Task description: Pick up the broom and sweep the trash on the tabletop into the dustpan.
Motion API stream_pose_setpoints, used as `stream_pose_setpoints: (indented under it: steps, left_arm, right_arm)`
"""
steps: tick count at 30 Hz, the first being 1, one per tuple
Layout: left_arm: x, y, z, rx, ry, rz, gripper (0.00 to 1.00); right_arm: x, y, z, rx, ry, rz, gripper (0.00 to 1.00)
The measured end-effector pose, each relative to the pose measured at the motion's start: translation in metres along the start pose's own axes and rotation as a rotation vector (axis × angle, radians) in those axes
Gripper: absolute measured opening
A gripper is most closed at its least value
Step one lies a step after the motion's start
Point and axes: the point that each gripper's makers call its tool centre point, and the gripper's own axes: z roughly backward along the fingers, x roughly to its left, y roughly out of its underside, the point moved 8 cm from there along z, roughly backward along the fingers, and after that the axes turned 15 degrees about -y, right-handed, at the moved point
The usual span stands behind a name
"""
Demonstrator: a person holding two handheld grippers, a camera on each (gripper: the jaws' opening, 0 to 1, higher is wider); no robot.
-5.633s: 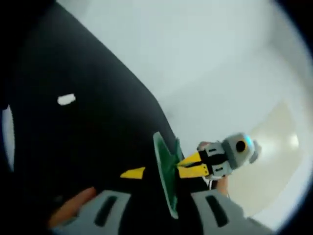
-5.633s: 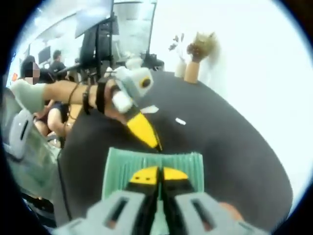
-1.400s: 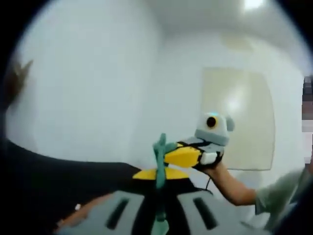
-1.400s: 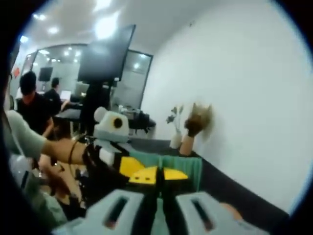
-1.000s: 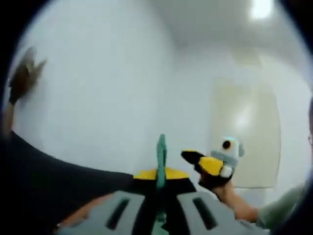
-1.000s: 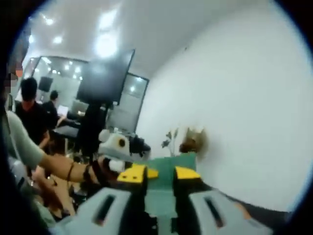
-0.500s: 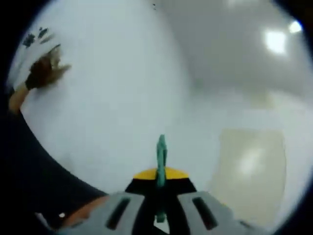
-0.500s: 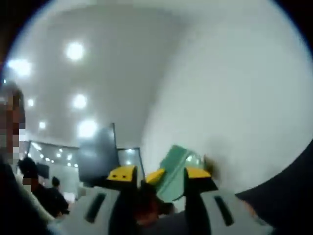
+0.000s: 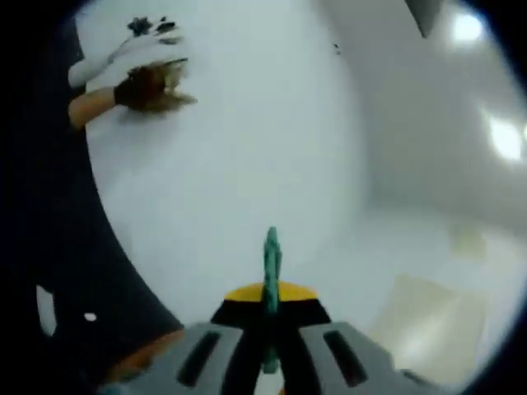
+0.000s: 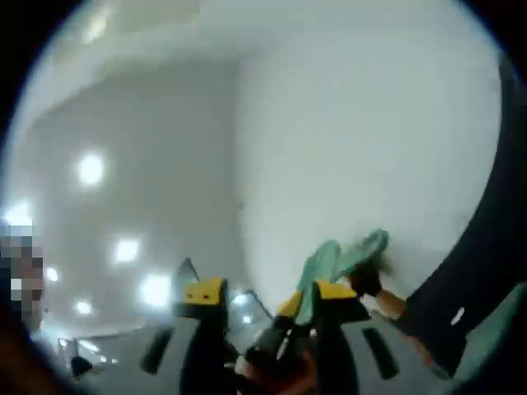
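Note:
In the left gripper view my left gripper (image 9: 270, 293) is shut on a thin green dustpan (image 9: 271, 257), seen edge-on and sticking up between the yellow tips. The black tabletop (image 9: 78, 263) curves down the left side, with two small white scraps of trash (image 9: 43, 309) on it. In the right gripper view my right gripper (image 10: 268, 291) is open, with nothing between its jaws. Just beyond it the green dustpan (image 10: 328, 262) hangs in the left gripper (image 10: 286, 309). A white scrap (image 10: 457, 315) lies on the black tabletop (image 10: 486, 239) at the right.
A dried-plant ornament (image 9: 146, 84) stands at the table's far edge against the white wall (image 9: 247, 148). Ceiling lights (image 10: 89, 169) glow overhead. A blurred teal shape (image 10: 499, 324) sits at the lower right edge of the right gripper view.
The right gripper opened and let go of the green dustpan, which stays in the shut left gripper. Both views have swung up towards the wall and ceiling.

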Motion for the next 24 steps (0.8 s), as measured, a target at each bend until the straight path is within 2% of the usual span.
stream_pose_setpoints:
  steps: [1, 4, 6, 12, 16, 19, 24]
  left_arm:
    - [0.003, 0.002, 0.001, -0.006, -0.025, 0.018, 0.02]
    - [0.010, 0.006, 0.003, -0.023, -0.057, 0.068, 0.02]
    - [0.013, 0.009, 0.005, -0.020, -0.068, 0.095, 0.02]
    - [0.031, 0.023, 0.012, -0.032, -0.145, 0.180, 0.02]
    - [0.045, 0.032, 0.015, -0.045, -0.212, 0.219, 0.02]
    - [0.049, 0.033, 0.015, -0.051, -0.232, 0.238, 0.02]
    - [0.055, 0.043, 0.018, -0.044, -0.257, 0.238, 0.02]
  right_arm:
    - [-0.007, 0.001, 0.003, -0.024, 0.023, -0.044, 0.40]
    - [-0.027, 0.011, 0.012, -0.040, 0.121, -0.146, 0.39]
    - [-0.037, 0.015, 0.017, -0.060, 0.171, -0.184, 0.39]
    - [-0.047, 0.023, 0.019, -0.102, 0.181, -0.215, 0.36]
    - [-0.054, 0.031, 0.016, -0.105, 0.225, -0.201, 0.38]
    - [-0.064, 0.031, 0.016, -0.135, 0.273, -0.206, 0.40]
    - [-0.075, 0.028, 0.014, -0.167, 0.300, -0.214, 0.39]
